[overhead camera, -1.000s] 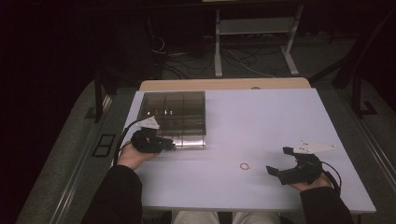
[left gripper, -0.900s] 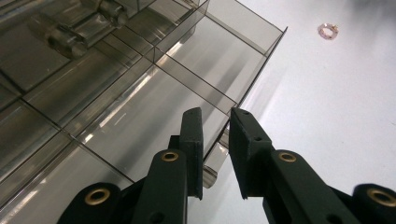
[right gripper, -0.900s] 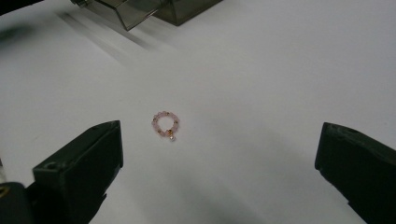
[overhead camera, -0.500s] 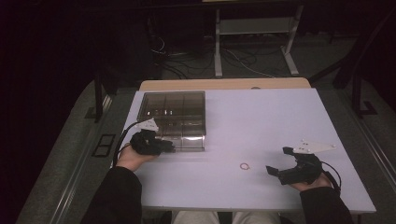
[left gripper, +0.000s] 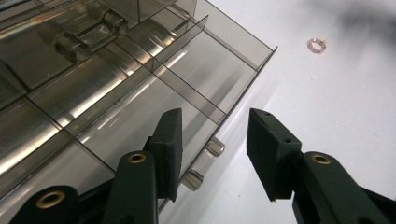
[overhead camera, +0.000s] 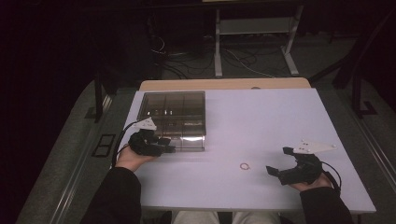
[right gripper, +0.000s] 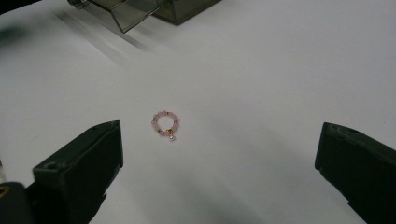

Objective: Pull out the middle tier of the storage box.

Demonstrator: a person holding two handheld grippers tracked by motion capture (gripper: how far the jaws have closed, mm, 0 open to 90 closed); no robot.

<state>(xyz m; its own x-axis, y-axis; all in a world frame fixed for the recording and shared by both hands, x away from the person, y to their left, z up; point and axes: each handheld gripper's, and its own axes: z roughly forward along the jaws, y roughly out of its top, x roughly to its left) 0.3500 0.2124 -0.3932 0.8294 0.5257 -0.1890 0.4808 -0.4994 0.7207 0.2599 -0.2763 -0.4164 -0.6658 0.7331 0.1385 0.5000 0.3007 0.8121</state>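
Claws first: our left claw (left gripper: 212, 154) stands part open at the near edge of the smoky clear box (overhead camera: 173, 119), and its jaws have just been opening. In the left gripper view one pad (left gripper: 169, 144) lies over the box's near compartment and the other pad (left gripper: 271, 149) hangs over bare table beside the box's front wall. The small clear latch knob (left gripper: 204, 163) on that wall sits in the gap between them, and neither pad presses on it, so we hold nothing there.

Our right claw (right gripper: 219, 172) is spread wide, with nothing between its jaws. It points along the white table (overhead camera: 261, 126) toward a small pink bead ring (right gripper: 165, 124), which lies flat on the bare surface ahead of the jaws and apart from both.

From the high view we see the ring (overhead camera: 245, 166) near the front of the table, between our two hands, closer to the right claw (overhead camera: 279, 161) than to the left claw (overhead camera: 164, 142). The box sits at the far left of the table, with its lid shut as far as we can tell.

The left gripper view gives us the box's inner dividers and hinge parts close up, and the ring (left gripper: 316, 45) as a speck far off to the right. The right gripper view gives the ring's pink beads, gold spacers and tiny charm, which the high view blurs to a faint loop; it also catches a corner of the box at its top edge.
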